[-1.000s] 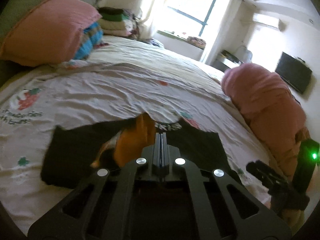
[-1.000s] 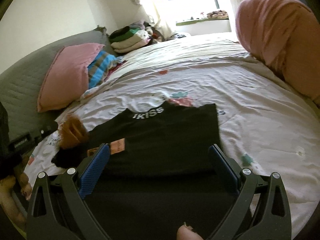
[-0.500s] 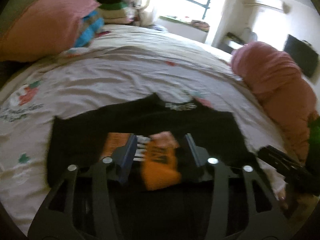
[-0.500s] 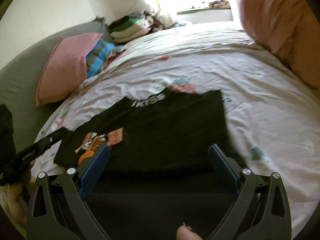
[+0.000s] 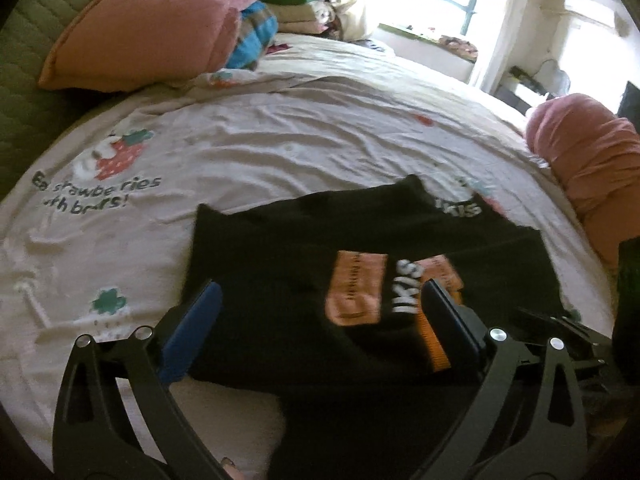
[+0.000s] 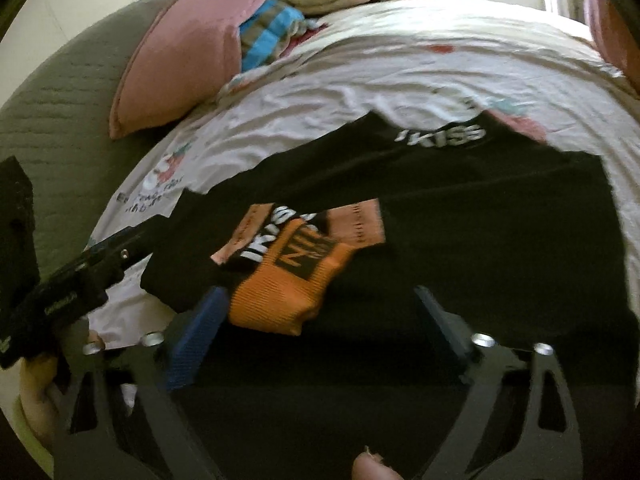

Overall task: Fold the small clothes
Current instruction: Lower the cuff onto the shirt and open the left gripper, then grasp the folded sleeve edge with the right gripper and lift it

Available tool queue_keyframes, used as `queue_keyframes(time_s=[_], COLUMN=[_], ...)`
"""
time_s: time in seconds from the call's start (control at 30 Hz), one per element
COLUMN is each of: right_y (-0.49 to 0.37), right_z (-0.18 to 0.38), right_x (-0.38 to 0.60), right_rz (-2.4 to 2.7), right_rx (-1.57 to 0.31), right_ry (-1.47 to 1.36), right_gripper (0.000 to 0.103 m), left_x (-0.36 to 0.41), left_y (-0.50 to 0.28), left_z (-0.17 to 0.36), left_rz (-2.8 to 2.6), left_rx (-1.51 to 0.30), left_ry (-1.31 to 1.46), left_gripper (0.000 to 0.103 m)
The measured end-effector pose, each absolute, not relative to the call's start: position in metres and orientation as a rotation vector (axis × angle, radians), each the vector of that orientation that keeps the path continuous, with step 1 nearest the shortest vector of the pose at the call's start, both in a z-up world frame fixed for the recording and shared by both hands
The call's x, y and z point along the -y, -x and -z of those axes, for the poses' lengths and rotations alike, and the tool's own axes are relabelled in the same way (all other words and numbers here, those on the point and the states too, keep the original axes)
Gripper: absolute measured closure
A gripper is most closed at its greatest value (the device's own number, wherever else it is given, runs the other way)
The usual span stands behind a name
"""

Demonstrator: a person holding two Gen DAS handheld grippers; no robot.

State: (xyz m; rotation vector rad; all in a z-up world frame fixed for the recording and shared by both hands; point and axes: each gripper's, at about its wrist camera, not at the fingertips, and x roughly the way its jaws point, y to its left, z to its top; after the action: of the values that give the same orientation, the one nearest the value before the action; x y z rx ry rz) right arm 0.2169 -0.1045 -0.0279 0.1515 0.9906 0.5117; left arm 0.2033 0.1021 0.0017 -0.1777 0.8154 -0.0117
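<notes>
A black garment [image 5: 304, 264] with white "IKISS" lettering lies flat on the bed; it also shows in the right wrist view [image 6: 480, 216]. An orange cuff or sleeve end [image 6: 288, 280] with an orange patch [image 5: 356, 288] lies folded on top of it. My left gripper [image 5: 320, 320] is open and empty, low over the garment's near left part. My right gripper [image 6: 320, 316] is open and empty over the garment's near edge, with the orange cuff just ahead of its left finger. The left gripper's body [image 6: 80, 276] shows at the left of the right wrist view.
The garment lies on a white strawberry-print bedsheet [image 5: 240, 148]. A pink pillow [image 5: 152, 20] and a striped blue cloth [image 5: 252, 36] sit at the headboard, with folded clothes [image 5: 296, 4] behind. A pink bundle [image 5: 592, 164] lies at the right.
My left gripper opened and let go of the orange sleeve end, which now lies folded on the black garment. It drew back. The right gripper moved lower and closer.
</notes>
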Motion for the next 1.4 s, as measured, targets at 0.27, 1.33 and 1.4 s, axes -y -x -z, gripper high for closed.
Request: queue_keyframes(time_s=[0.27, 1.33, 1.4], right_y=[-0.236, -0.223, -0.222], right_z=[0.051, -0.082, -0.076], right_x=[0.079, 0.166, 0.175], right_rz=[-0.537, -0.503, -0.478], right_rx=[-1.056, -0.605, -0.609], right_ry=[-0.186, -0.08, -0.079], right_gripper=[0.07, 0.096, 0.096], left_x=[-0.132, -0.156, -0.151], left_y=[-0.2, -0.189, -0.191], left_z=[-0.004, -0.018, -0.017], left_rz=[-0.056, -0.071, -0.065], left_rx=[-0.816, -0.727, -0.727], left_ry=[0.246, 0.348, 0.337], left_gripper=[0.009, 0.009, 0.009])
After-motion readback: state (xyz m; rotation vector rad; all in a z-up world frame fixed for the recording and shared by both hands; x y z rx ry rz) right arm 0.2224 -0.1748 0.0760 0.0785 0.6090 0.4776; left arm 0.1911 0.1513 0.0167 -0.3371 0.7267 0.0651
